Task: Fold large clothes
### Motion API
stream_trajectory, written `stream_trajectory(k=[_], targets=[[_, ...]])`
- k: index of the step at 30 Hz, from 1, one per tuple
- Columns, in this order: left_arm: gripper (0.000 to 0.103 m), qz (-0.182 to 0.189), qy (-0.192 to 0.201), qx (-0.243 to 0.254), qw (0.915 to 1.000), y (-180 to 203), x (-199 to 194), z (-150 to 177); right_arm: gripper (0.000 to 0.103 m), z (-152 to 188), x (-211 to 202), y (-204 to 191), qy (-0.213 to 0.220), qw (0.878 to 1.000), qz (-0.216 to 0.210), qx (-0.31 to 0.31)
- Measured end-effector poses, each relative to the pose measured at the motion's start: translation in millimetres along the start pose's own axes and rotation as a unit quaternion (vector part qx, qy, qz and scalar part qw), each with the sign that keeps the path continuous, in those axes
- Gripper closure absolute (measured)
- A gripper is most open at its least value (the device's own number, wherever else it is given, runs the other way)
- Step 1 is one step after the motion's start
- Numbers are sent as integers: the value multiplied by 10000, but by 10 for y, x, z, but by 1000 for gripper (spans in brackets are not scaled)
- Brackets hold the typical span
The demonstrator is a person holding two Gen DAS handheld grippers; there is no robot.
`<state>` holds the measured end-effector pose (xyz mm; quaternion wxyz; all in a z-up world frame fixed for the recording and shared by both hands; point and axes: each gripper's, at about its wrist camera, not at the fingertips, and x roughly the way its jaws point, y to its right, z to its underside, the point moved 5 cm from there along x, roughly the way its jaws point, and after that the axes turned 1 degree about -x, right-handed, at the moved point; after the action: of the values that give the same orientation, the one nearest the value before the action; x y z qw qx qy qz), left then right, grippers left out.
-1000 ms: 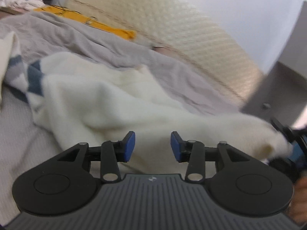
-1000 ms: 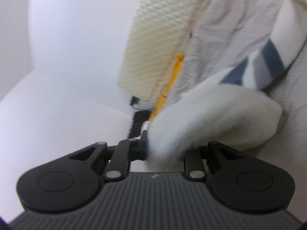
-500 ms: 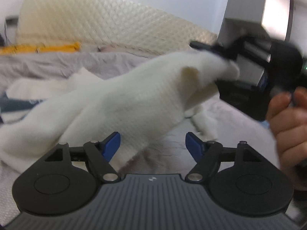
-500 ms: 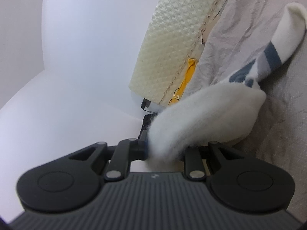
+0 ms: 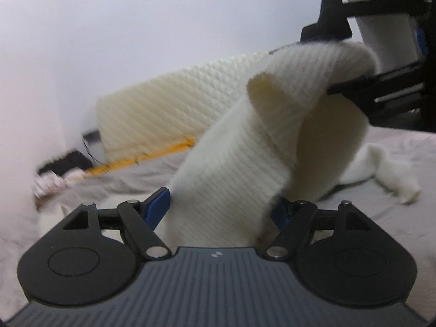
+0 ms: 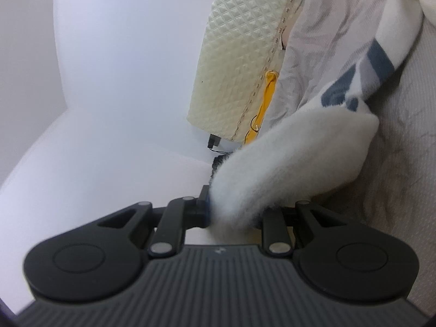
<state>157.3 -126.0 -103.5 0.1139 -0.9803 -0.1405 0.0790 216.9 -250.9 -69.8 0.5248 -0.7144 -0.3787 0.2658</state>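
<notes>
A cream knit garment (image 5: 234,169) hangs in a raised loop above a bed covered with a grey sheet (image 5: 395,169), stretched between two hand-held claws. In the left wrist view, the left claw (image 5: 218,207) stands released, its blue-padded jaws having just been opening; a band of the garment passes between them at 6 o'clock, but whether the pads touch the cloth cannot be told. From there the knit climbs toward 1 o'clock, where the right claw (image 5: 351,62) pinches its upper fold. More of the garment lies crumpled on the sheet at 3 o'clock. A quilted cream headboard (image 5: 169,103) leans behind at 10 o'clock, with a yellow strip (image 5: 141,158) along its foot.

In the right wrist view, the right claw (image 6: 234,212) is clenched on a fuzzy white fold of the garment (image 6: 294,160), which bulges out from the jaws toward 2 o'clock. Beyond the fold, a section with blue and grey stripes (image 6: 362,76) runs on to the upper right corner, lying across the grey sheet (image 6: 403,163). The headboard (image 6: 239,54) appears at 12 o'clock against a white wall (image 6: 122,68).
</notes>
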Motion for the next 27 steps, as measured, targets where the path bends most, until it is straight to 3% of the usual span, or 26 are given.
stream_trajectory(k=[3,6,12,16,21,24,27], targets=[[23,-198,-145,24,9997,15,158,67,81,-22,19,13,-27,9999,-125,-29],[23,-491,-531,29,9974,-51,360,174,81,-78,-6,75,44,9998,-171,-15],[21,-995,-1393,-338,9847,-432,425,416,81,-150,-16,231,211,9997,76,108],[21,-959,-1665,-510,9800,-669,198,444,81,-138,-45,267,246,9994,220,66],[23,-844,-1872,-356,9780,-880,-122,434,82,-30,-110,249,180,9990,406,-63],[33,-648,-1750,-256,9821,-1202,-273,206,84,16,-223,200,228,9982,557,-85],[57,-404,-1570,113,9867,-1437,-330,-58,84,108,-302,130,123,9959,862,-261]])
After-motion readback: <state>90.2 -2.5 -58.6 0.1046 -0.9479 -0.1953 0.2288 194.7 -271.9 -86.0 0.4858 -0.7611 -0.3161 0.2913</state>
